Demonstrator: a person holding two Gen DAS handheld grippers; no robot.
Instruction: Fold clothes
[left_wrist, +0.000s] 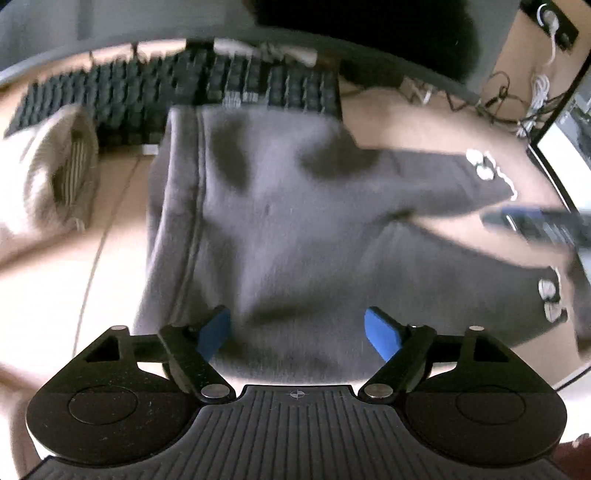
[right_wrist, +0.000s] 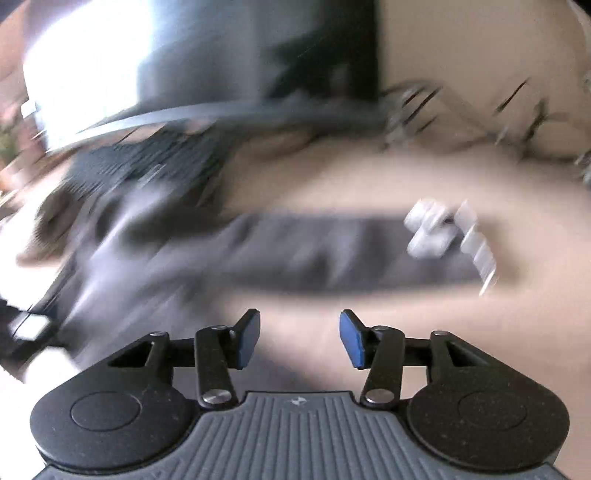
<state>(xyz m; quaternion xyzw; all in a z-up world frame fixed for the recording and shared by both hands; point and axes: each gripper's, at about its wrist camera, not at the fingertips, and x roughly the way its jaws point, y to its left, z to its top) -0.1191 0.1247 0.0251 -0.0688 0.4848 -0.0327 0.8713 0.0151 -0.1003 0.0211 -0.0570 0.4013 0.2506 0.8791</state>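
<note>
Grey trousers (left_wrist: 295, 229) lie spread on the tan desk, waistband to the left, two legs running right with white print near the cuffs (left_wrist: 484, 166). My left gripper (left_wrist: 297, 334) hovers over the seat of the trousers, its blue pads wide apart with only cloth beneath, nothing pinched. In the blurred right wrist view one grey trouser leg (right_wrist: 332, 251) with white print (right_wrist: 443, 236) stretches across the desk. My right gripper (right_wrist: 299, 338) stands open above bare desk just in front of that leg. The other gripper (left_wrist: 543, 225) shows as a dark blur at the right of the left wrist view.
A black keyboard (left_wrist: 177, 88) lies behind the trousers. A folded beige garment (left_wrist: 48, 173) sits at the left. Cables (left_wrist: 517, 99) and a monitor edge (left_wrist: 561, 155) are at the right. A dark monitor (right_wrist: 184, 66) stands behind in the right wrist view.
</note>
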